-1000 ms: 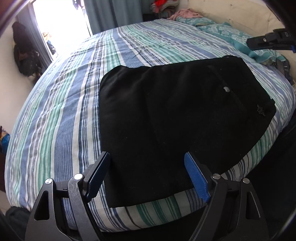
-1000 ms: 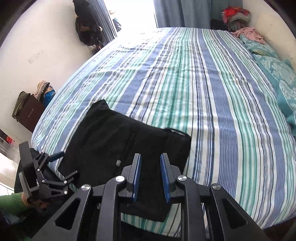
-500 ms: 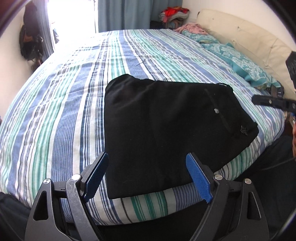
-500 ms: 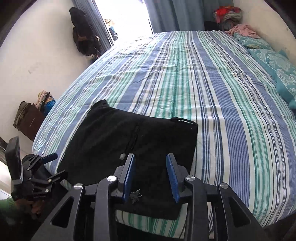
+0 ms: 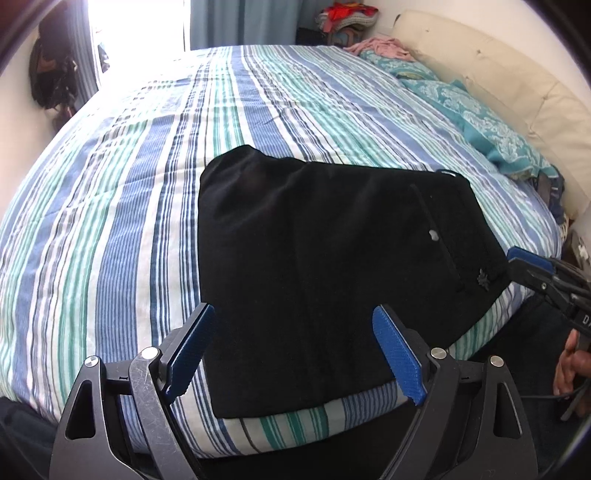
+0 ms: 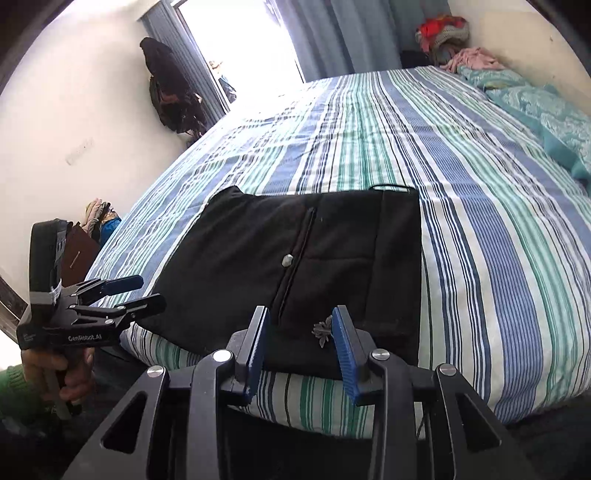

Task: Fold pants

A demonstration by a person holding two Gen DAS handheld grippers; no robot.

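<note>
Black pants [image 5: 325, 266] lie folded into a flat rectangle at the near edge of the striped bed [image 5: 110, 206]. They also show in the right wrist view [image 6: 295, 258], with a silver button and a small emblem near the front edge. My left gripper [image 5: 295, 350] is open and empty, held just above the pants' near edge. My right gripper [image 6: 301, 350] is open and empty, hovering at the waistband end by the emblem. Each gripper also shows in the other's view: the right [image 5: 546, 277], the left [image 6: 110, 295].
Teal patterned pillows [image 5: 480, 125] and a cream headboard [image 5: 517, 92] lie along the right side. Clothes are piled in the far corner [image 6: 443, 33]. Dark bags hang by the bright doorway [image 6: 170, 92]. The bed's front edge drops off right below the pants.
My right gripper has opened from nearly shut to wide and moved closer to the pants' waistband end. The left gripper stayed open and shifted slightly. The pants have not moved.
</note>
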